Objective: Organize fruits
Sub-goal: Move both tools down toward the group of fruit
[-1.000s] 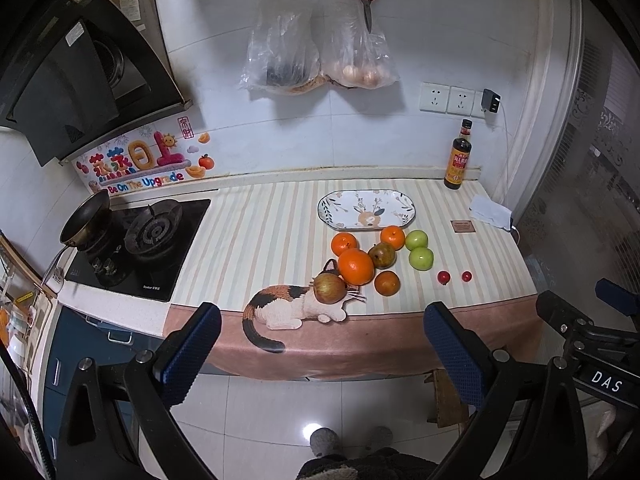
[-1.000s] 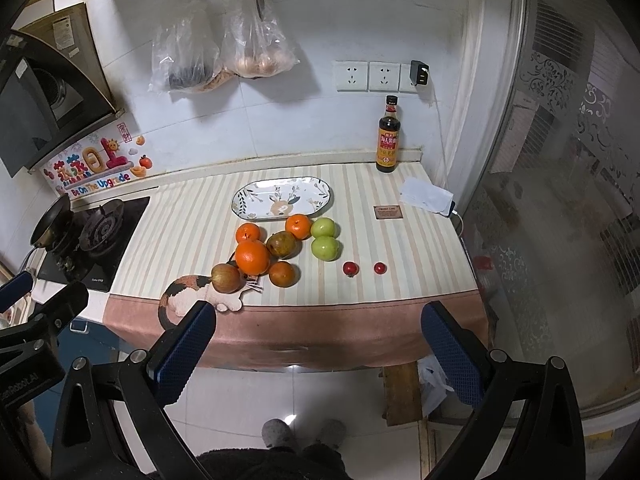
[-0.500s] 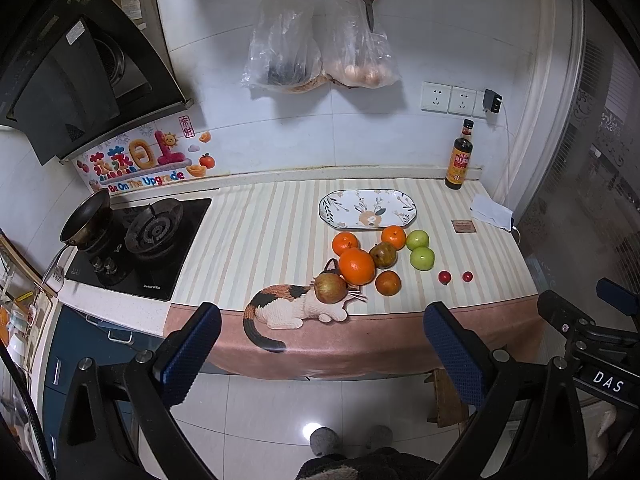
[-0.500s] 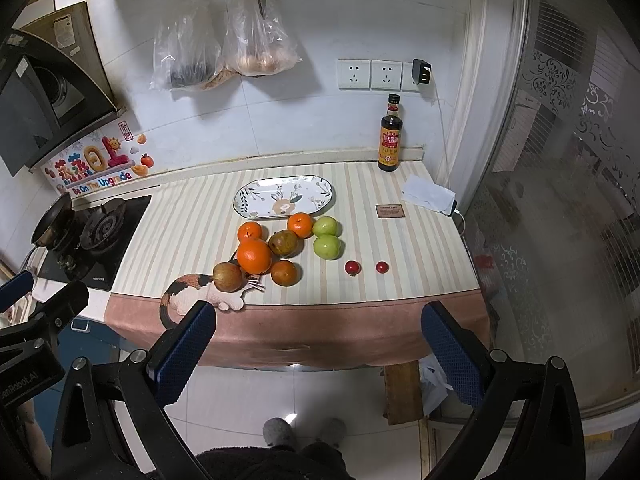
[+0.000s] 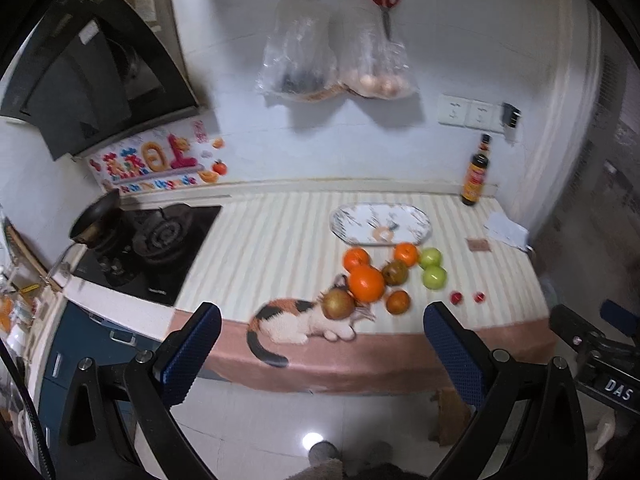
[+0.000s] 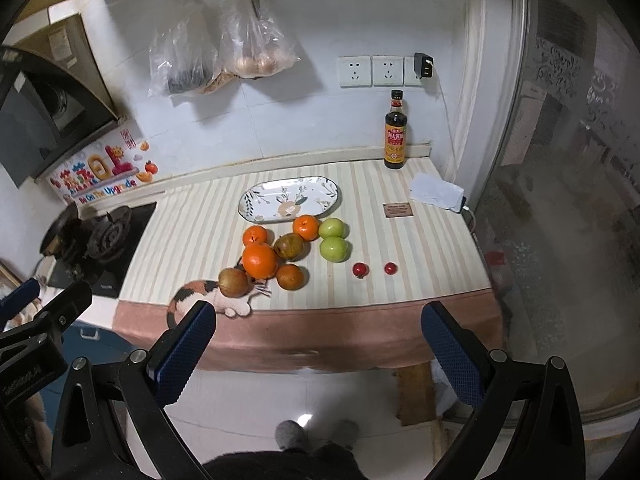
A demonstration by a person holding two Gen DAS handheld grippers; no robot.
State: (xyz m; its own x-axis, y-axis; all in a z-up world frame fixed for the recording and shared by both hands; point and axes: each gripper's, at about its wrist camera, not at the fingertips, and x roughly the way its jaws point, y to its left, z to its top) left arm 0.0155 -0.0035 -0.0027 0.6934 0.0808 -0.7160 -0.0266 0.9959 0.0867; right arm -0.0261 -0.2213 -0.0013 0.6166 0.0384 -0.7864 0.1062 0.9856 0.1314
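Kitchen, striped cloth on counter [image 6: 420,248]. Oval plate [image 6: 290,199] sits bare near the back wall. Fruits [image 6: 294,248] cluster just in front of plate: oranges, green apples; two cherry tomatoes [image 6: 360,269] to their right. Left tool [image 5: 320,354] and right tool [image 6: 318,352] both spread, holding nothing, short of the counter.

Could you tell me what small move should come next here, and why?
Probably bring the right gripper forward toward the two green apples, jaws open. Both grippers hang empty off the counter, all fruit lies loose beside the oval plate, and nothing is on it yet.
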